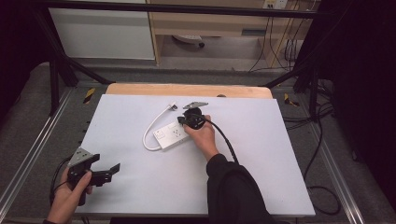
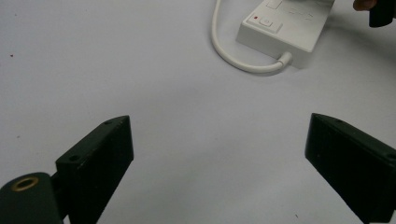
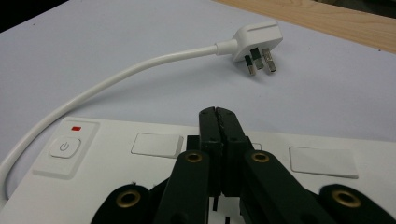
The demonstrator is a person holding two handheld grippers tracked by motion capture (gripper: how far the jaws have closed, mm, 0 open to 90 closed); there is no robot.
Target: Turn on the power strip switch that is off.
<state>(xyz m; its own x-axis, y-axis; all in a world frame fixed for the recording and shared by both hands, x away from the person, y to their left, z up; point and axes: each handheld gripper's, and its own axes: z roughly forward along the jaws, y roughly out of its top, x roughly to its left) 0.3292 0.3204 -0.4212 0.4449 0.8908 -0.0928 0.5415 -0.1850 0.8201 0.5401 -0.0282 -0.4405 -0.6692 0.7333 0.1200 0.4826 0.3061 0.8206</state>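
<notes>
Power strip (image 1: 173, 135) is sitting flat around the middle of the white surface (image 1: 261, 154), sockets facing up, with its white cord (image 3: 107, 84) looping off one end and curling back so the plug (image 3: 256, 44) lies prongs-out near the wooden far edge. That layout works for me: the top face is fully exposed and nothing's in the way. I've got the right gripper (image 3: 218, 116) parked right over the strip's top with its fingers pressed completely together, nothing pinched between them. In the right gripper view the closed tip sits above the middle of the face, between two shuttered sockets, with the power button (image 3: 64, 147) off to one side. My guess is the closed tip is meant as a poking tool rather than a grabber, maybe for pressing on the strip. The left gripper (image 1: 103, 173) hangs over the near left part of the surface, well apart from the strip, fingers spread wide and holding nothing. I'd say it's just waiting there, maybe ready to steady the strip.
</notes>
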